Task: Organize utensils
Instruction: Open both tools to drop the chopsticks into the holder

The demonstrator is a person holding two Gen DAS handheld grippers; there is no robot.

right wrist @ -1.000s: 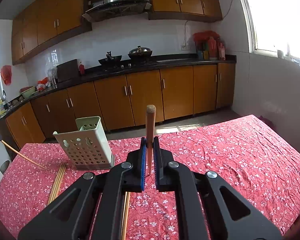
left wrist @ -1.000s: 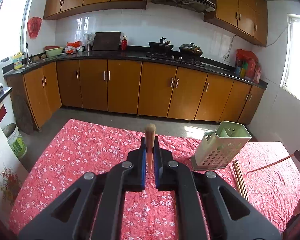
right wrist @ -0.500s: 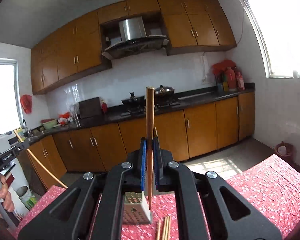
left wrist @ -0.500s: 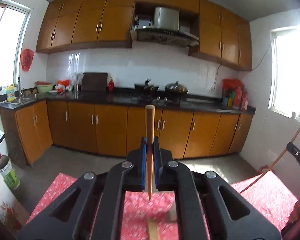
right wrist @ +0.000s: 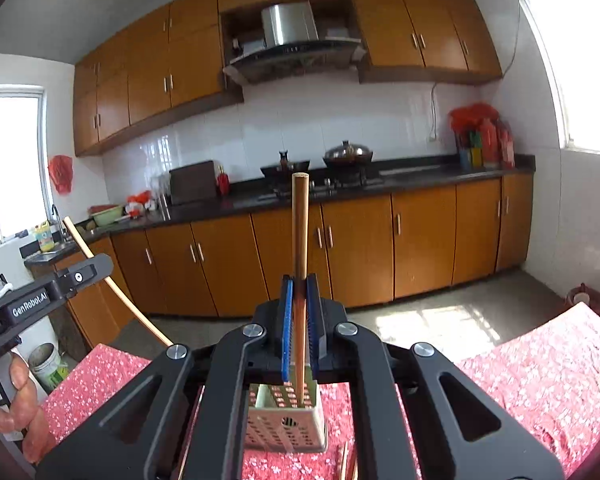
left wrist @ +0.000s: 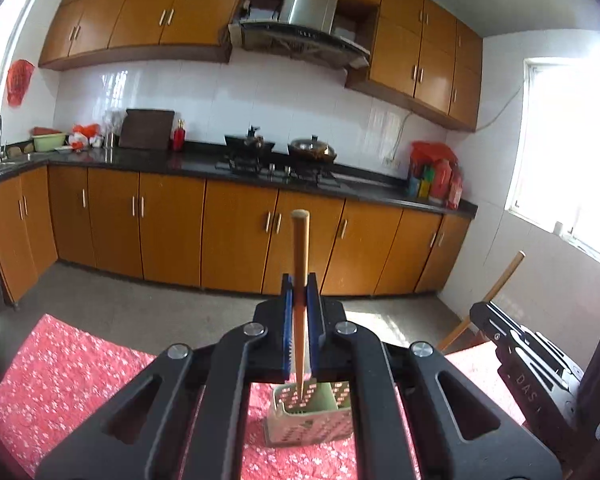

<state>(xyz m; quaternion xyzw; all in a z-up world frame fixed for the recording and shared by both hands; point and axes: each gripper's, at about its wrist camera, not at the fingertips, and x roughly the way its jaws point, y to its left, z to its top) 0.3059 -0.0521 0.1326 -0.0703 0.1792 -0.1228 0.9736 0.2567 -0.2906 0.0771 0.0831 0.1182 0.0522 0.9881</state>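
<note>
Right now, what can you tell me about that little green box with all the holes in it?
The utensil holder is a pale green box, plastic by the look of it, with small slots punched through its walls and an open top. It stands on the red flowered tablecloth. The right gripper holds a wooden chopstick upright, its tip at or just inside the opening. More chopsticks lie beside its base.
</note>
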